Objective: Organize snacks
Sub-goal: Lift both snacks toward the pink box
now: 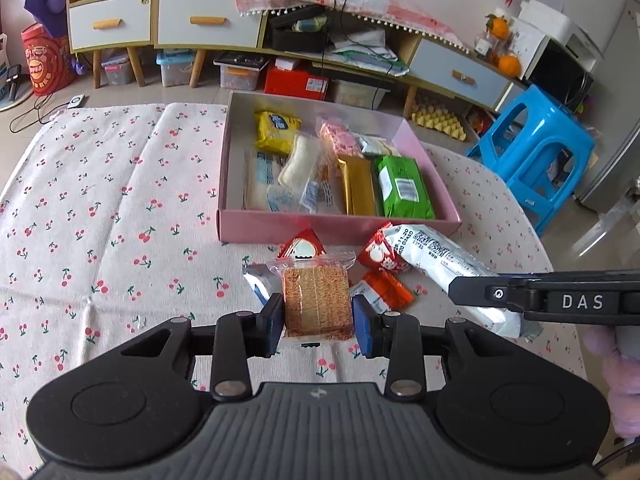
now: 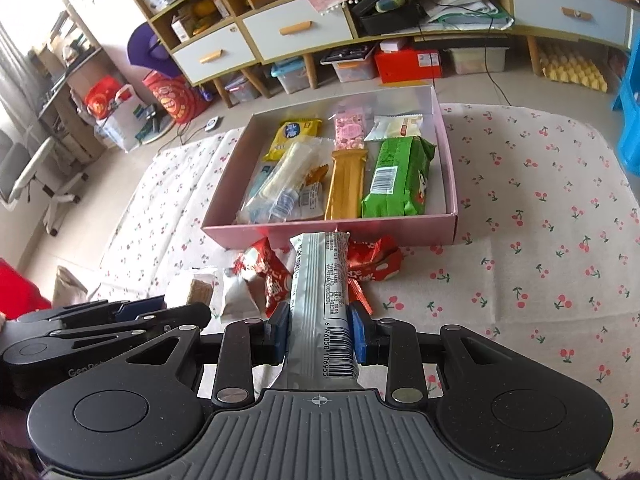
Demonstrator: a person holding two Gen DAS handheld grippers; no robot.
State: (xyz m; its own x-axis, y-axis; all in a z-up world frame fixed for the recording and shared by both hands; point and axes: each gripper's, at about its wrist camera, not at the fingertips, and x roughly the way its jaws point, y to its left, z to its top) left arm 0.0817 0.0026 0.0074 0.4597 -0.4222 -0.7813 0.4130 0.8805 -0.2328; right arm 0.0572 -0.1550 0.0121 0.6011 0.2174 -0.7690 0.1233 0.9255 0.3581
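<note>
The left gripper (image 1: 318, 316) pinches a wafer (image 1: 317, 304) and the right gripper (image 2: 322, 330) a silver packet (image 2: 322, 300), the pink box (image 2: 332, 230) beyond both fingertips.

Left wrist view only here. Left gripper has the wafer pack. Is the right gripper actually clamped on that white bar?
Observer: Yes. In the right wrist view the right gripper has both pads against the silver-white bar, barcode end toward the camera.
Operator: Which way does the bar point?
Observer: Straight toward the near wall of the pink box.
Operator: Free space in the box on that side?
Observer: A bare strip shows between the green pack and the right wall; it looks narrow.
</note>
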